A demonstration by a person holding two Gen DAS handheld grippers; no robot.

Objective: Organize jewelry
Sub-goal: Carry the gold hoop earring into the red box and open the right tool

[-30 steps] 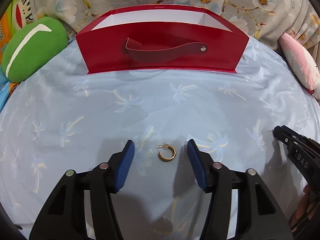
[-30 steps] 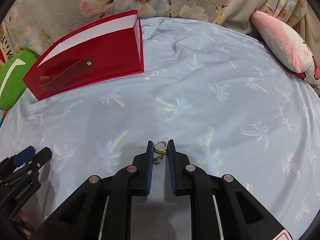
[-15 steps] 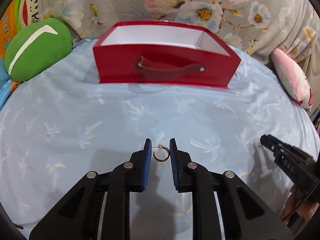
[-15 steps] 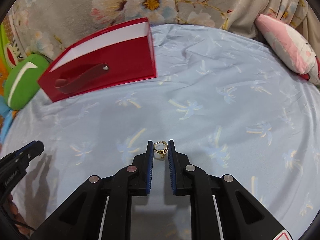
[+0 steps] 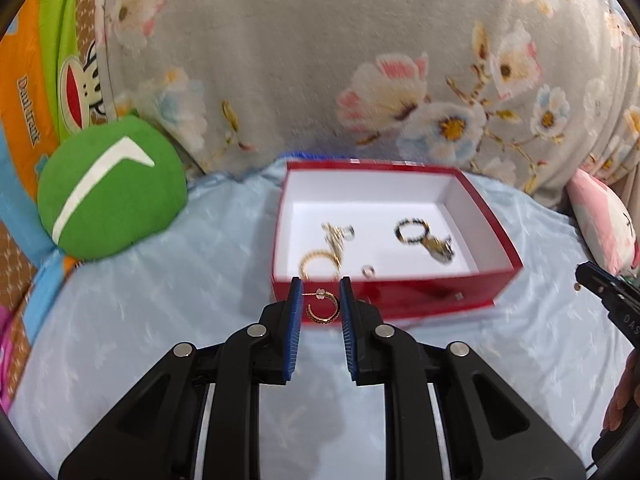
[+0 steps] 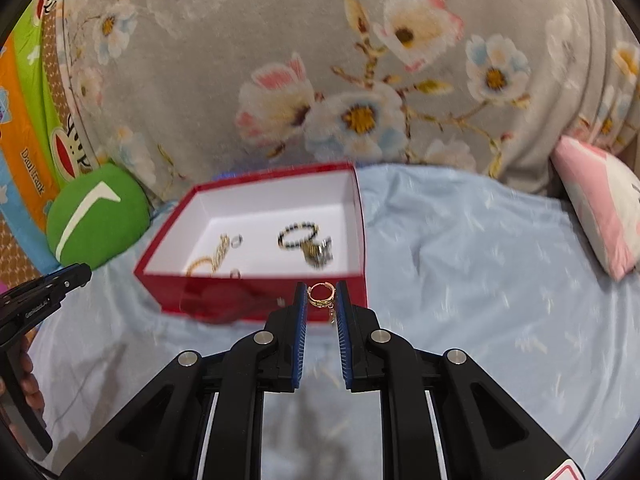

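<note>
Left tool [image 5: 320, 300] grips hoop earring [image 5: 323, 309]; right tool [image 6: 322, 300] grips gold ring [image 6: 320, 295]. Carry both past near wall of red box [image 5: 384, 300], release low inside.

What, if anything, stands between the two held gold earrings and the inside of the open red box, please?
Only the red box's near wall. The left gripper holds a gold hoop earring, the right gripper a gold ring-shaped earring, both in front of that wall. The box has no lid on.
</note>
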